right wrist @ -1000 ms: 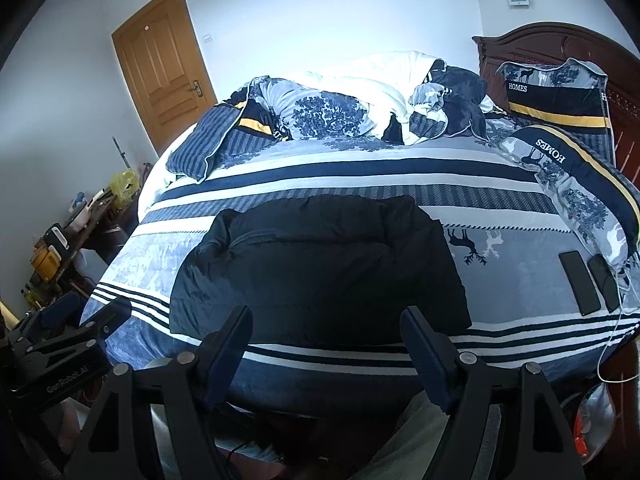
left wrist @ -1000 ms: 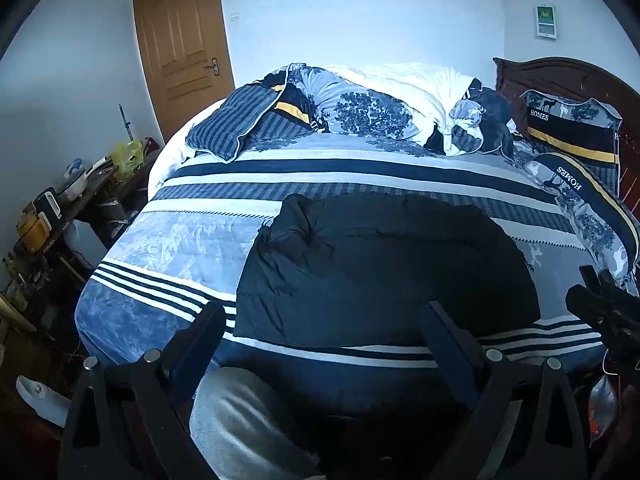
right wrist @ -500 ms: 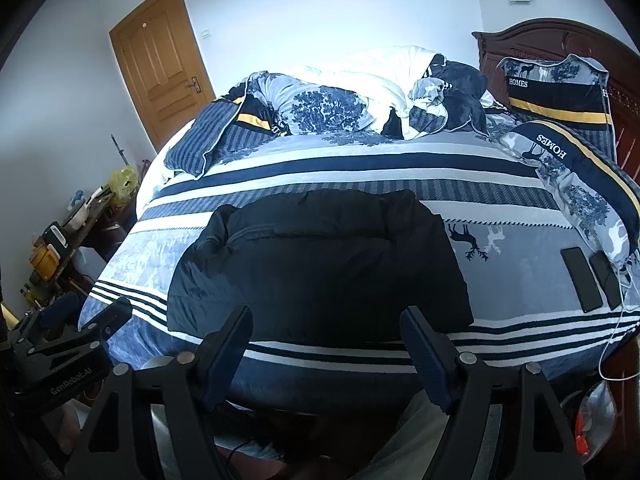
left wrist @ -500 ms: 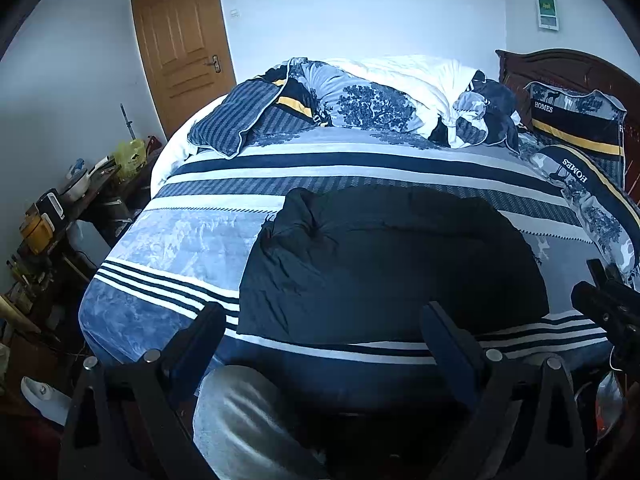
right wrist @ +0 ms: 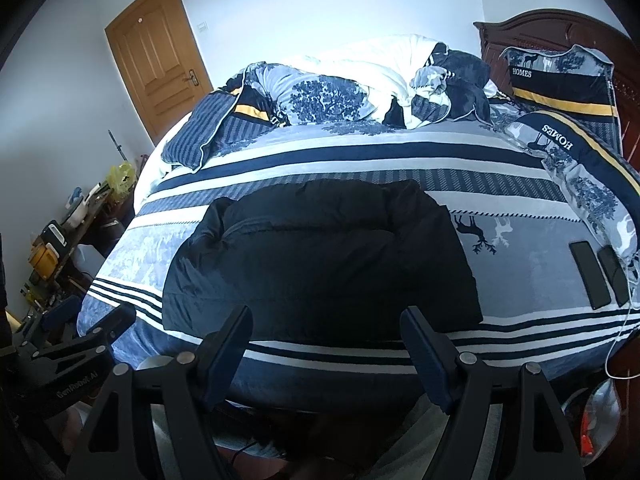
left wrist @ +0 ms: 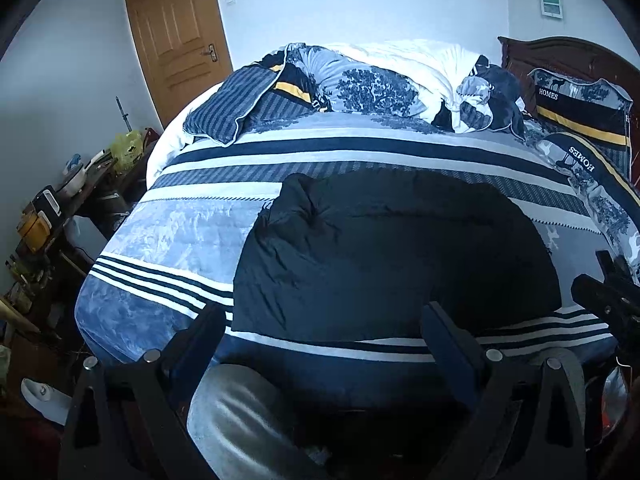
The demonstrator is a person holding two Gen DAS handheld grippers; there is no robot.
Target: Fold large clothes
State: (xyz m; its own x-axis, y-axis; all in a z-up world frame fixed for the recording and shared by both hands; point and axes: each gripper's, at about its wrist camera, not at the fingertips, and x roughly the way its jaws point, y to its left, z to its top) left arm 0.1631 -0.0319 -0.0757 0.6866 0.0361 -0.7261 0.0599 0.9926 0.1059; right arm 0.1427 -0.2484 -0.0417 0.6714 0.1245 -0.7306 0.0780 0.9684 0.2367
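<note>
i see the black puffy jacket [left wrist: 392, 256] lying folded into a rough rectangle on the bed [left wrist: 192, 232], on the striped blue and white cover, near the front edge. its front hem lies across the white and navy stripes. in the right wrist view the jacket [right wrist: 320, 264] sits in the middle of the cover, a little to the left of the printed deer [right wrist: 482, 234].

my left tool [left wrist: 322, 334] is spread wide and grasping nothing; both fingers hang in front of the bed edge, apart from the jacket. my right tool [right wrist: 326, 336] is likewise released, with its fingers wide and nothing between them, just short of the jacket's front hem. in the right wrist view i can see the left tool [right wrist: 76, 344] low at the left, beside the bed's corner, and in the left wrist view the right tool [left wrist: 604, 300] shows at the right edge.

two dark phones [right wrist: 591, 274] lie side by side on the cover at the right, well apart from the jacket. a crumpled quilt [left wrist: 384, 84] is heaped at the far side, with pillows [left wrist: 580, 116] against the wooden headboard [right wrist: 552, 26]. a brown door [left wrist: 178, 44] stands shut in the far wall, and a cluttered worktop [left wrist: 60, 208] stands left of the bed.
</note>
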